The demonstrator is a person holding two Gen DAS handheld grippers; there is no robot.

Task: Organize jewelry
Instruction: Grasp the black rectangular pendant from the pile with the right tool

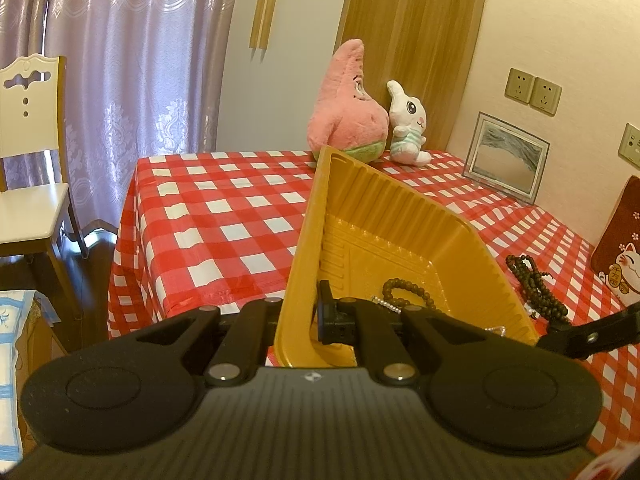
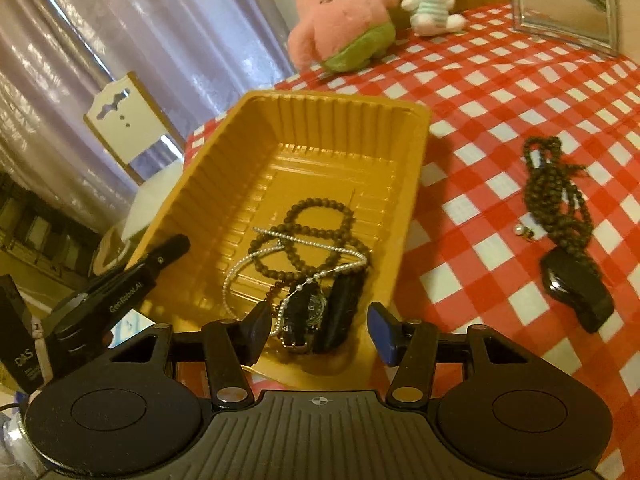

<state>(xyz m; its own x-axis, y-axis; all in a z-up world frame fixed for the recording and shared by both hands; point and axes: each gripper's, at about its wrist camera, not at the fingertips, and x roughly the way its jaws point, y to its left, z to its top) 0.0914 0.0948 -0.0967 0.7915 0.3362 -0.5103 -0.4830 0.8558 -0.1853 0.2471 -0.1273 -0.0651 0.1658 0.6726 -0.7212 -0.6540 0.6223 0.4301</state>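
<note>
A yellow plastic tray (image 2: pixel 224 160) is tilted up off the checked table. My left gripper (image 1: pixel 298 320) is shut on the tray's left rim (image 1: pixel 304 240); it also shows in the right wrist view (image 2: pixel 160 256). In the tray lie a brown bead bracelet (image 2: pixel 320 224), a silver pearl chain (image 2: pixel 256 260) and a dark wristwatch (image 2: pixel 316 312). My right gripper (image 2: pixel 318 330) is open and empty at the tray's near end. On the cloth to the right lie a long dark bead necklace (image 2: pixel 560 196), two small pearl earrings (image 2: pixel 522 231) and a black box (image 2: pixel 576 296).
A pink star plush (image 1: pixel 348 104) and a white bunny plush (image 1: pixel 408 128) stand at the back of the table (image 1: pixel 224 216). A framed picture (image 1: pixel 506 158) leans on the wall. A red lucky-cat pouch (image 1: pixel 620 248) is at right, a white chair (image 1: pixel 28 176) at left.
</note>
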